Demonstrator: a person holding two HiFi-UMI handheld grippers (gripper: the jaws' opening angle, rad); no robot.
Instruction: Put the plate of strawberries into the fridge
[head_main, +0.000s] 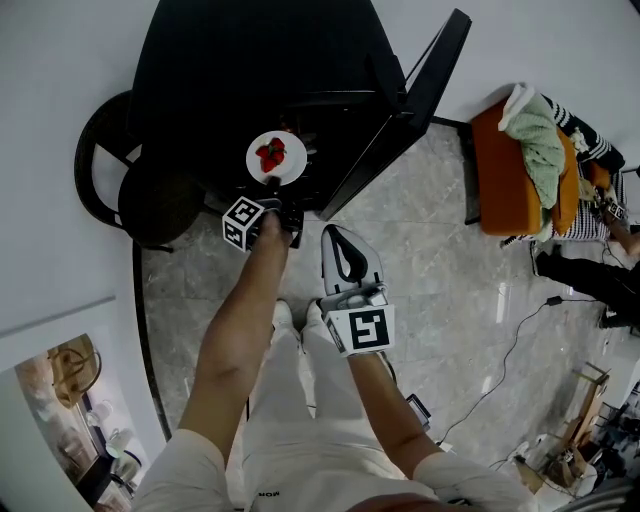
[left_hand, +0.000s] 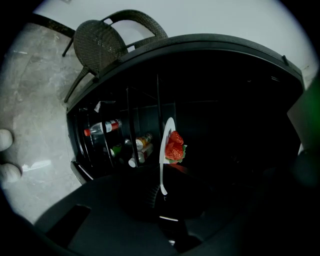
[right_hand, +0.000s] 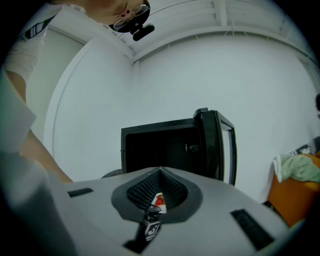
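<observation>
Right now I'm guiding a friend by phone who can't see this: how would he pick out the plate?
Find the black fridge against the white wall, its door open. At its open front the left gripper pinches the plate by its rim. It is small, round and white with red strawberries on it, unlike the bottles shelved inside.

You stand in what looks like a room in a home: a small black fridge (head_main: 290, 60) holding bottles (left_hand: 102, 127), a woven chair (left_hand: 107, 37) beside it, a stone-tiled floor (head_main: 430, 260), white walls (right_hand: 175, 75), and cloths (head_main: 535, 140) heaped on an orange seat (head_main: 505, 185).
</observation>
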